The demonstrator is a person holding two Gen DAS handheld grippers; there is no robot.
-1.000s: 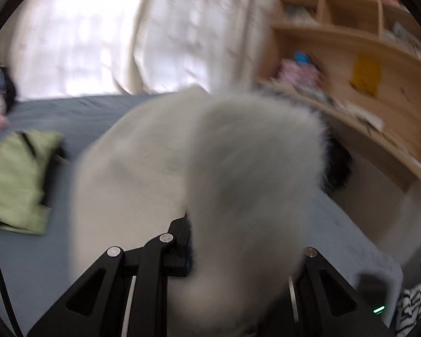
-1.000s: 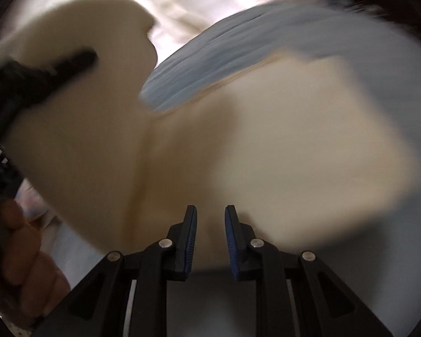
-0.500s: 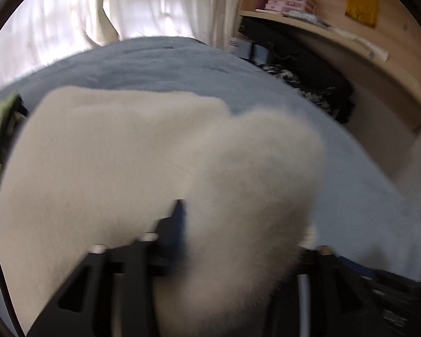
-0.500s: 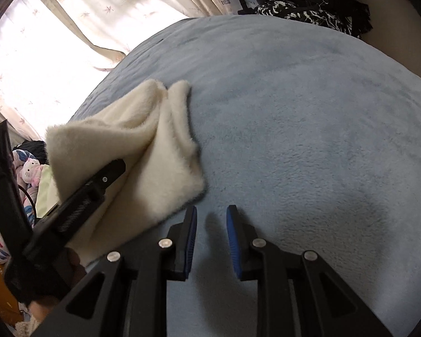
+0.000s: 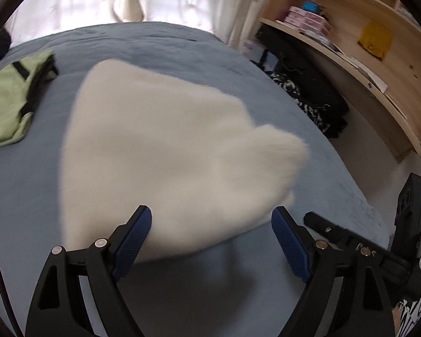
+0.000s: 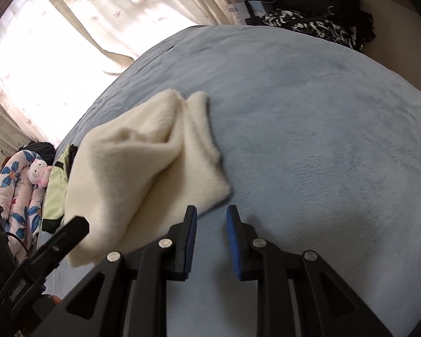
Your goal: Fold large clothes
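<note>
A cream fleece garment (image 5: 165, 151) lies folded on the blue bed (image 5: 182, 295), blurred in the left wrist view. My left gripper (image 5: 212, 241) is open wide and empty, its jaws just short of the garment's near edge. In the right wrist view the garment (image 6: 143, 168) lies in a loose fold to the left. My right gripper (image 6: 212, 236) hangs just off its near right corner, jaws a narrow gap apart with nothing between them. The left gripper's finger (image 6: 56, 241) shows at the garment's lower left.
A light green garment (image 5: 11, 104) lies at the bed's left side. Plush toys and a floral pillow (image 6: 19, 185) sit beyond it. Dark clothes (image 5: 308, 98) are piled on the floor to the right, under wooden shelves (image 5: 365, 56). Curtains (image 6: 70, 42) hang behind the bed.
My left gripper has let go of the cream garment and opened wide. The garment has dropped onto the bed. My right gripper has stayed near its corner, barely moved.
</note>
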